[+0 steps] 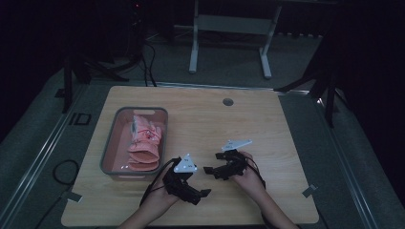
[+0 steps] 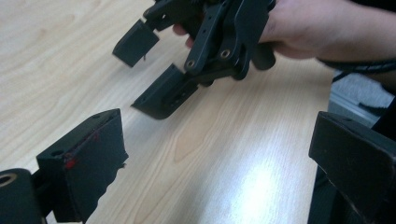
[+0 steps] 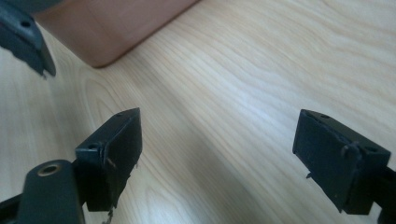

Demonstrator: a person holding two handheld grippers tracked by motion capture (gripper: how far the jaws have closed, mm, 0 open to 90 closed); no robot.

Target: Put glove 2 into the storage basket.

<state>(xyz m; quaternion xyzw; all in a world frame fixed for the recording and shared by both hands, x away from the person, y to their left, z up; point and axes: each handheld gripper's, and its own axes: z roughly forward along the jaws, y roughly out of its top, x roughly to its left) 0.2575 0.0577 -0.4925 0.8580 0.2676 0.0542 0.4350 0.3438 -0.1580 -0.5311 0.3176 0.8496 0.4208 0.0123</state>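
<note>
Basket (image 3: 107,28) cut off, top edge

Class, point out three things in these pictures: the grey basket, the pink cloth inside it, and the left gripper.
grey basket (image 1: 111,128), high view, on its left rim.
pink cloth (image 1: 144,148), high view, on the middle of the folded pile.
left gripper (image 1: 204,194), high view, between the tips of its open jaws.

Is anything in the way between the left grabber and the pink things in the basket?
Only the basket's own wall. The pink cloth items lie inside the basket, so the left gripper, open and pointing away from it, would have to go over the rim. The bare table around the basket holds no other obstacle.
</note>
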